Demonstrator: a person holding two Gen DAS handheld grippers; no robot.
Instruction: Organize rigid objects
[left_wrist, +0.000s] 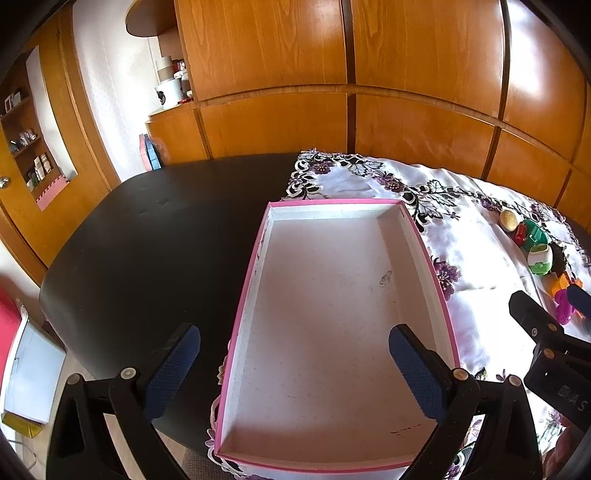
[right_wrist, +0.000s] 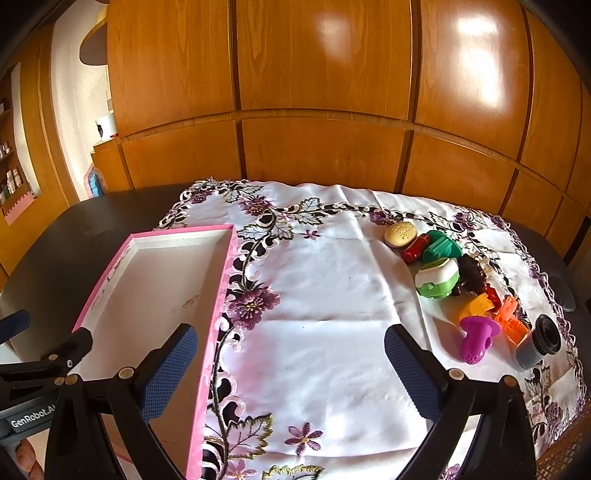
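Note:
An empty pink-rimmed box (left_wrist: 258, 258) with a white inside lies on the table; it also shows in the right wrist view (right_wrist: 227, 280). My left gripper (left_wrist: 295, 373) is open and empty above its near end. My right gripper (right_wrist: 288, 369) is open and empty over the white embroidered cloth (right_wrist: 332, 295). A row of small toys lies at the cloth's right: a burger (right_wrist: 400, 233), a red sausage (right_wrist: 415, 249), a green piece (right_wrist: 441, 247), a white-green box (right_wrist: 437, 277), a brown piece (right_wrist: 472, 273), yellow and orange pieces (right_wrist: 498, 314), a purple mushroom shape (right_wrist: 478, 338), a grey-black cylinder (right_wrist: 537, 347).
The dark oval table (left_wrist: 147, 240) stands before a wooden panelled wall (left_wrist: 332, 74). The cloth (left_wrist: 480, 240) covers its right part. Shelves with small items are at the far left (left_wrist: 26, 147). The right gripper's fingers show at the left view's right edge (left_wrist: 532, 317).

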